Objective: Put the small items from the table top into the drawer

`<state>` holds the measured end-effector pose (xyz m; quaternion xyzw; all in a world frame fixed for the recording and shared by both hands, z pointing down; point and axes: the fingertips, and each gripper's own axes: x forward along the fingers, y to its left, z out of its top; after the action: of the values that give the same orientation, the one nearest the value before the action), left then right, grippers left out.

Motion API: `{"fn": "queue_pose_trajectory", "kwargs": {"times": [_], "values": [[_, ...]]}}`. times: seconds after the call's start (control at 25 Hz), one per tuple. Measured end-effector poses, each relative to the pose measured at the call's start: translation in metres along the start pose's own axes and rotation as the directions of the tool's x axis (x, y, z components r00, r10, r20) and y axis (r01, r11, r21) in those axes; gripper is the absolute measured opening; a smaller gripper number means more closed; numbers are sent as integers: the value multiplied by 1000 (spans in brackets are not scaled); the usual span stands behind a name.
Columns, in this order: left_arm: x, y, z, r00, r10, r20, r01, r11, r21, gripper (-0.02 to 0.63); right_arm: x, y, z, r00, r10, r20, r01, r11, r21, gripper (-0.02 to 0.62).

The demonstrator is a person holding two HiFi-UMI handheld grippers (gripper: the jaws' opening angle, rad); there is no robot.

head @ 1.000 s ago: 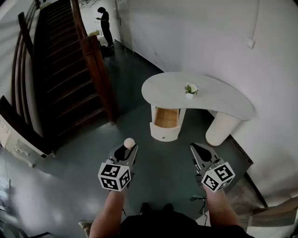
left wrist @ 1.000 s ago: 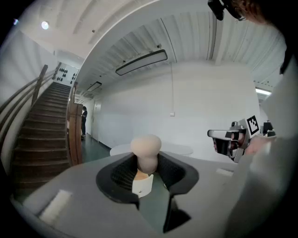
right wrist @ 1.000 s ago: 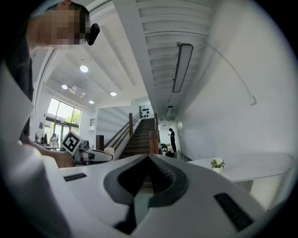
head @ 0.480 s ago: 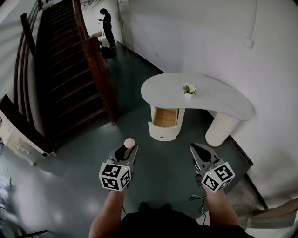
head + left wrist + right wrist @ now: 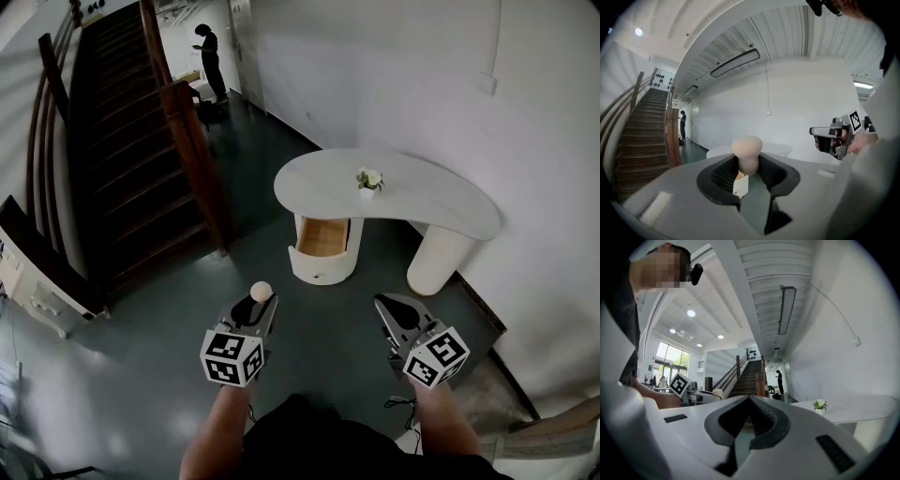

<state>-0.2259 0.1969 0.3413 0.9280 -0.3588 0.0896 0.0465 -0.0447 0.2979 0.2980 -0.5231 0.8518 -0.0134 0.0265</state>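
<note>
The left claw (image 5: pixel 255 302) is clenched on a beige, mushroom-shaped wooden piece (image 5: pixel 746 151), gripped by its stem with the rounded cap poking out past the tips. The right claw (image 5: pixel 749 401) is closed on nothing. In the head view the open wooden drawer (image 5: pixel 322 239) of the white kidney-shaped desk (image 5: pixel 422 202) sits in the upper centre, well apart from both claws. It lies up and slightly right of the left claw, its mouth facing the person. The carrying claw looks marginally nearer.
</note>
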Motion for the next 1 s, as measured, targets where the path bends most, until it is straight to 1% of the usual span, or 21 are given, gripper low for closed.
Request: {"fn": "queue_pose_trajectory", "kwargs": {"times": [0.28,0.48,0.72,1.0], "values": [[16,5,-10,1000,0,-10,0,1000,-23,137,2,-14,-14,999,-12,-31,13,999,35,11],[43,9,-15,1000,-21,-15,21,999,-38,137,11,-33,-25,997,-26,-66,29,999,42,11],[93,25,-16,999,-49,-13,48,997,-56,137,35,-69,-35,993,-44,-107,49,998,43,11],[173,54,-23,995,-93,-36,89,991,-101,137,89,-123,-48,983,-54,-178,63,997,49,11]]}}
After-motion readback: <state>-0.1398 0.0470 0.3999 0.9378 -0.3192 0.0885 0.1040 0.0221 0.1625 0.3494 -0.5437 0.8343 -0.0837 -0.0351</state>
